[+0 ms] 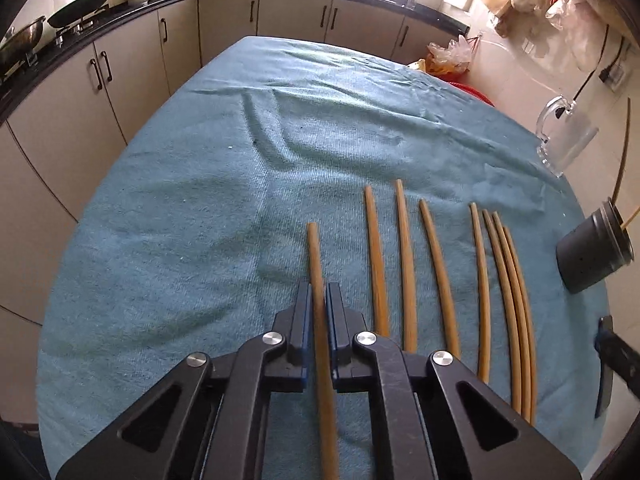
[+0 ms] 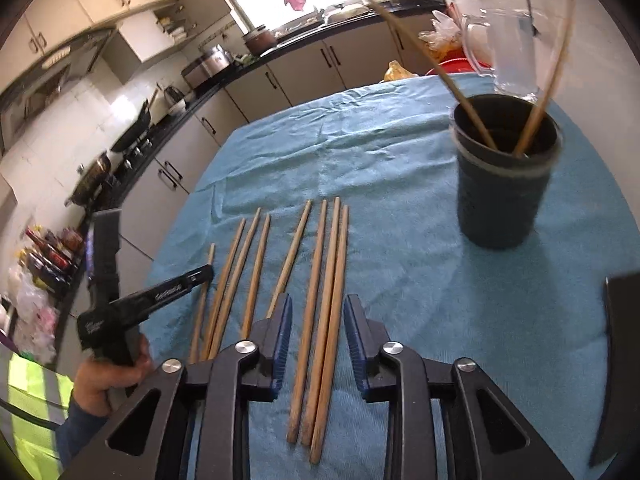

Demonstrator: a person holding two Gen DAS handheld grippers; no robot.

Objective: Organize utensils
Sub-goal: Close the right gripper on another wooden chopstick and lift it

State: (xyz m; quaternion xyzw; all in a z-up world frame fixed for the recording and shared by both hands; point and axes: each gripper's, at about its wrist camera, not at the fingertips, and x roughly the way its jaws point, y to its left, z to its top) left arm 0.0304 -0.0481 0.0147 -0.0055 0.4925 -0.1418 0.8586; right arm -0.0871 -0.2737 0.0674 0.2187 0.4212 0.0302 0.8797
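Several wooden chopsticks lie in a row on the blue towel (image 1: 200,200). My left gripper (image 1: 319,286) is shut on the leftmost chopstick (image 1: 316,256), low over the towel; it also shows in the right wrist view (image 2: 202,276). My right gripper (image 2: 318,304) is open above a group of three chopsticks (image 2: 324,320) that lie between its fingers. A dark cup (image 2: 504,176) stands at the right and holds two chopsticks (image 2: 476,120); it also shows in the left wrist view (image 1: 596,248).
A clear glass mug (image 1: 564,136) stands beyond the dark cup near the table's right edge. Kitchen cabinets and a counter with pans (image 1: 80,12) run along the left and back. A red object (image 2: 452,66) sits past the table's far edge.
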